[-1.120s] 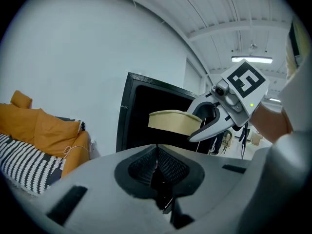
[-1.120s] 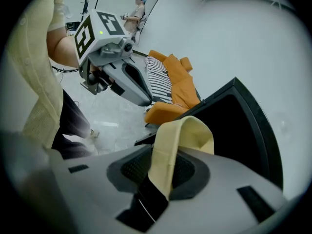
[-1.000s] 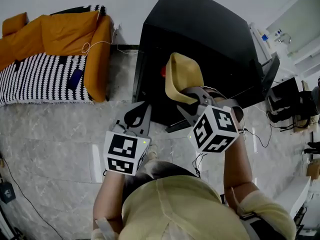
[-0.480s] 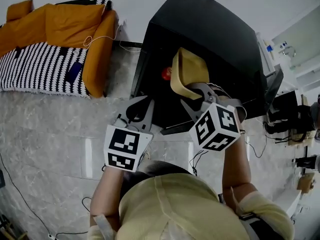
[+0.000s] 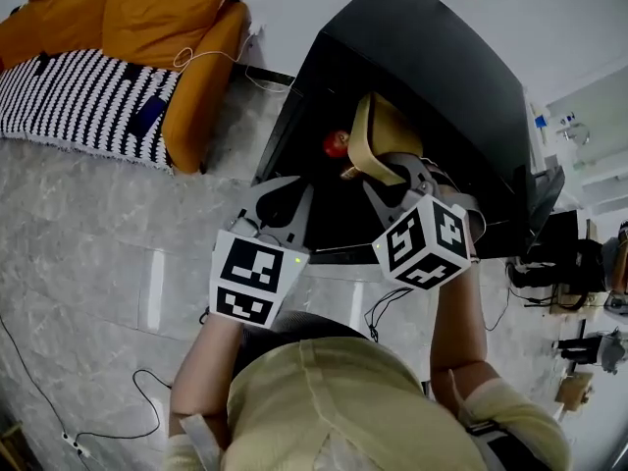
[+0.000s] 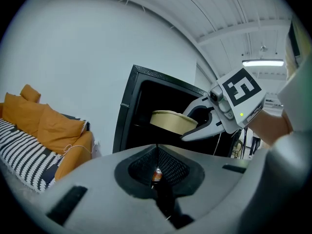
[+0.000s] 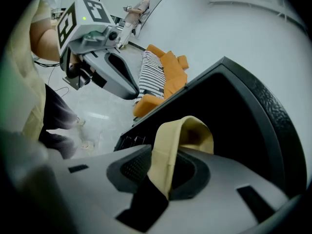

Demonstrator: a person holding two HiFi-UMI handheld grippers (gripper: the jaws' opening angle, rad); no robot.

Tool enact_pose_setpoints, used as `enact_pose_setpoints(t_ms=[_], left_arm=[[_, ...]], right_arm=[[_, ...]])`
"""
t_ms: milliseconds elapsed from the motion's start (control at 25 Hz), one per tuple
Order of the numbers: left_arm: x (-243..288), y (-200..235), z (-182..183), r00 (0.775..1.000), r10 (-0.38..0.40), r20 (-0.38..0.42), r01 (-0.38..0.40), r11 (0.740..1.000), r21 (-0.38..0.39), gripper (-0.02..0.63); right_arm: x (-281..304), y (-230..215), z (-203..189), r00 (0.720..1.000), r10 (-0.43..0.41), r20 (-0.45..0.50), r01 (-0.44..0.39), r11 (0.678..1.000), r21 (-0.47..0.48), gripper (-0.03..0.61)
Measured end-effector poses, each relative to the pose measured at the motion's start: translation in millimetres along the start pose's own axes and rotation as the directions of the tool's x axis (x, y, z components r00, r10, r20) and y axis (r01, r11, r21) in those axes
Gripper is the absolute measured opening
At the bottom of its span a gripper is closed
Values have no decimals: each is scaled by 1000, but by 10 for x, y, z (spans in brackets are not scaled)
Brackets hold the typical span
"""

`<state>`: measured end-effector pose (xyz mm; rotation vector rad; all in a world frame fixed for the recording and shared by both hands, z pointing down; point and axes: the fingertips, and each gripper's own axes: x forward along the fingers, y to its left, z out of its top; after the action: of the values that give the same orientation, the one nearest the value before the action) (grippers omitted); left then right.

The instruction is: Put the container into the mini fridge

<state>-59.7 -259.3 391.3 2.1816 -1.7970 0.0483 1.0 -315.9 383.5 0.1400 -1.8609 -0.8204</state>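
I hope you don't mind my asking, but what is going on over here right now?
A person stands at an open black mini fridge with a gripper in each hand. The right gripper is shut on the rim of a beige container, held tilted at the fridge's opening and not yet set down inside. The left gripper is shut and empty, just beside it. Something red sits inside the fridge.

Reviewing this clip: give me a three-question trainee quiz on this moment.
1. True or false: the left gripper holds the container.
2. In the head view, the orange sofa lies on which side of the mini fridge? A left; B right; C on top of it.
3. Fill in: the small round thing inside the mini fridge, beside the container, is ____ in colour.
Key: 1 false, the right gripper grips its rim; 2 A; 3 red.
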Motion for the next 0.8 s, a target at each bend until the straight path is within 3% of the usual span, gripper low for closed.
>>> enact_pose_setpoints(t_ms=[800], left_arm=[[348, 1, -21, 996, 61, 63, -60, 998, -25, 25]], right_arm=[[350, -289, -126, 998, -56, -3, 56, 998, -32, 110]])
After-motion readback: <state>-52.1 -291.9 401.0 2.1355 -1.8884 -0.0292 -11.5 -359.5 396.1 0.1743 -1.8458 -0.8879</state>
